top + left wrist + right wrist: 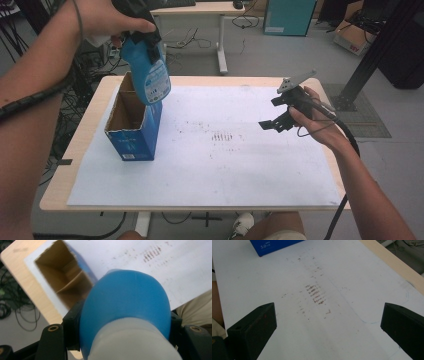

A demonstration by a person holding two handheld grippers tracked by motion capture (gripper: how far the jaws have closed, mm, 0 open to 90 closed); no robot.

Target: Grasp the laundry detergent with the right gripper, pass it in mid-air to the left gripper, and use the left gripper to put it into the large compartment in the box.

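Nearest me, over the white sheet point(210, 165), my right gripper point(274, 123) hangs with its jaws wide apart and nothing between them. Farther off at the left, my left gripper point(142, 27) is clamped on the neck of the blue bottle point(147, 70), held in the air just above the open blue box point(134, 137). Lifting looks done; I judge that placing the bottle remains.
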